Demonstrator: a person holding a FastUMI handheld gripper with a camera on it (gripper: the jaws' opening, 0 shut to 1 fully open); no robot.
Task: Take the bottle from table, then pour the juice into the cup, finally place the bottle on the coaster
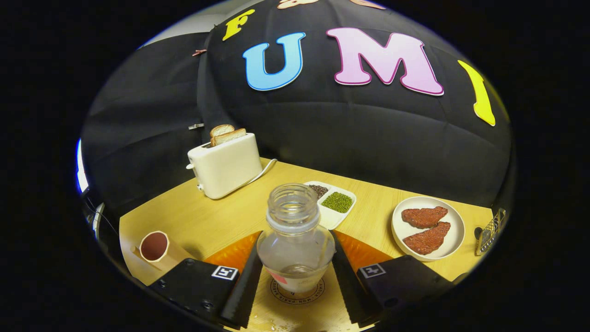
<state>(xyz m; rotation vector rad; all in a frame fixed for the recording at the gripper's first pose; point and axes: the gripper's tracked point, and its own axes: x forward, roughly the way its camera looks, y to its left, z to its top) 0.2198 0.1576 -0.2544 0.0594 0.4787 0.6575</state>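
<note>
A clear, uncapped bottle [296,240] stands upright between my fingers, its base on a round printed coaster [298,294]. It looks almost empty, with a small pink label low on its side. My gripper [297,235] is shut on the bottle, one finger against each side of its lower body. A beige cup [156,247] holding dark red juice stands to the left of my left finger, near the table's edge. An orange mat [233,252] lies under the coaster and shows on both sides of the bottle.
Beyond the bottle are a white divided dish [333,203] of dark and green beans and a white toaster [226,168] holding bread slices. To the right stand a white plate [428,226] with two meat patties and a small metal rack [489,233].
</note>
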